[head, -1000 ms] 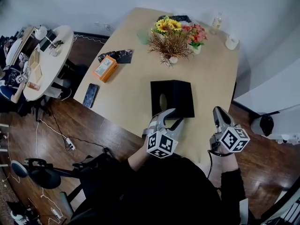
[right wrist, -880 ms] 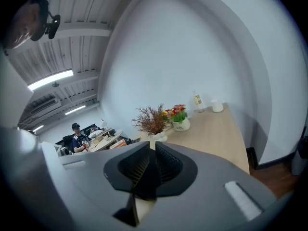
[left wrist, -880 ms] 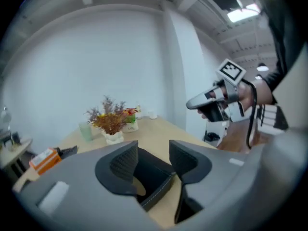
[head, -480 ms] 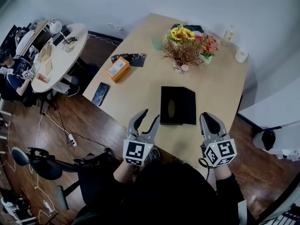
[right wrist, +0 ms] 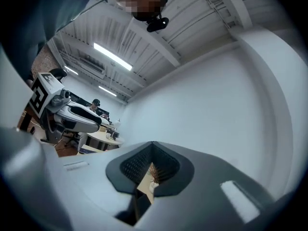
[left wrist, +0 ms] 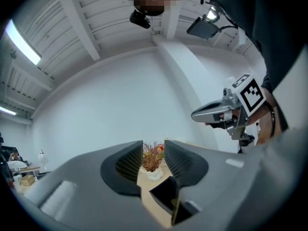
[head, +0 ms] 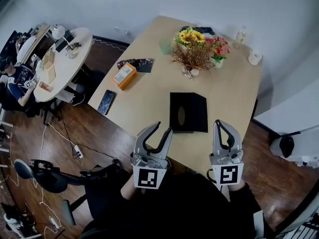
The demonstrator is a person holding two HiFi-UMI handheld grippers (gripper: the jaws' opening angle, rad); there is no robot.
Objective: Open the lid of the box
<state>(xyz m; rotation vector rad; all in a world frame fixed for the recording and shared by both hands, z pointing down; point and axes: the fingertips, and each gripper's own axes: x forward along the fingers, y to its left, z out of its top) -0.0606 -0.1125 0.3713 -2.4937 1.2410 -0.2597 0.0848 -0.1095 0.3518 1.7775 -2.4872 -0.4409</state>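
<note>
The black box [head: 188, 112] lies flat on the light wooden table [head: 144, 98], its lid down, with an oval opening in the top. Both grippers hover at the near table edge, just short of the box and apart from it. My left gripper [head: 162, 128] is at the box's near-left corner; its jaws are closing, a narrow gap remains, and nothing is between them. My right gripper [head: 223, 124] is to the near right, its jaws shut on nothing. In the left gripper view the box [left wrist: 166, 196] shows low between the fingers [left wrist: 126, 161].
A vase of dried and bright flowers [head: 193, 54] stands behind the box. An orange packet [head: 124, 75] and a dark phone [head: 106, 102] lie toward the table's left edge. A white cup [head: 254, 58] sits at the far right corner. A round table [head: 60, 59] stands at the left.
Both grippers drew back from the box to the near table edge and tilted upward. The right jaws came together; the left jaws narrowed.
</note>
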